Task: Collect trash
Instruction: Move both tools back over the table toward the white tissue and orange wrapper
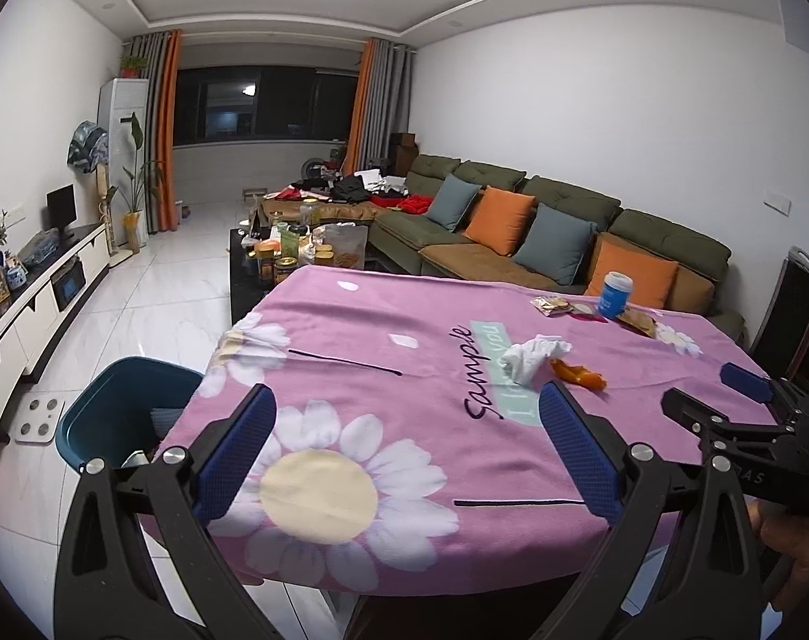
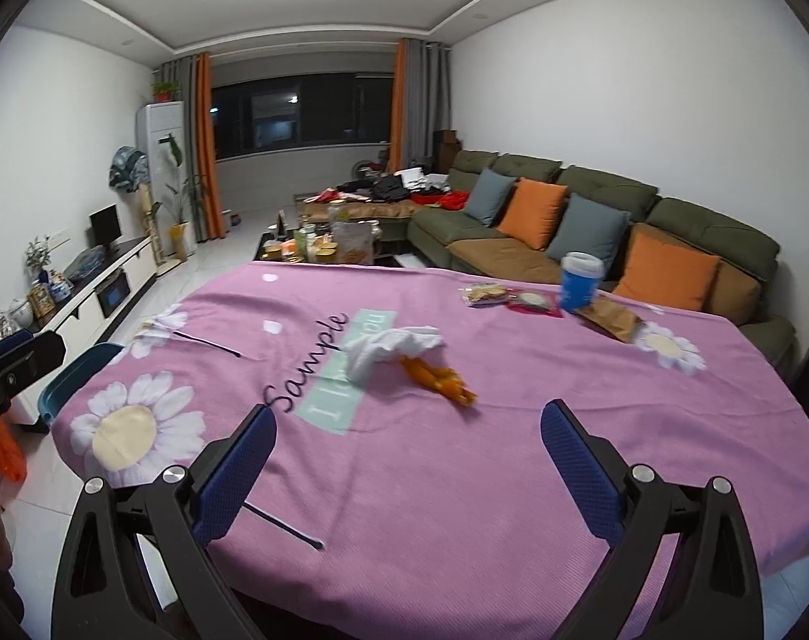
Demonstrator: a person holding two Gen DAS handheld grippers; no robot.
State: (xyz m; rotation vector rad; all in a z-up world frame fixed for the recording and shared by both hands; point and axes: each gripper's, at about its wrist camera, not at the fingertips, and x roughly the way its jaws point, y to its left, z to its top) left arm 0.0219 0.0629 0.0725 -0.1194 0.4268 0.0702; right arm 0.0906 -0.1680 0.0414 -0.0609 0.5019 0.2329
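On the pink flowered tablecloth (image 1: pixel 383 330) (image 2: pixel 457 469) lie a crumpled white tissue (image 1: pixel 532 354) (image 2: pixel 391 346) and orange peel (image 1: pixel 577 373) (image 2: pixel 439 376) beside it. Farther back are snack wrappers (image 1: pixel 553 305) (image 2: pixel 484 294), a brown paper bag (image 1: pixel 639 322) (image 2: pixel 612 322) and a blue cup (image 1: pixel 616 294) (image 2: pixel 580 288). A teal bin (image 1: pixel 121 416) (image 2: pixel 71 381) stands on the floor left of the table. My left gripper (image 1: pixel 407 445) hovers open over the table's near left corner. My right gripper (image 2: pixel 407 458) (image 1: pixel 745 381) is open over the near edge, short of the tissue. Both hold nothing.
A green sofa (image 1: pixel 564 224) (image 2: pixel 591 213) with orange and grey cushions runs behind the table. A cluttered coffee table (image 1: pixel 292 250) (image 2: pixel 319 248) stands beyond it. A white TV cabinet (image 1: pixel 36 293) (image 2: pixel 105 288) lines the left wall. A white scale (image 1: pixel 36 418) lies on the tiled floor.
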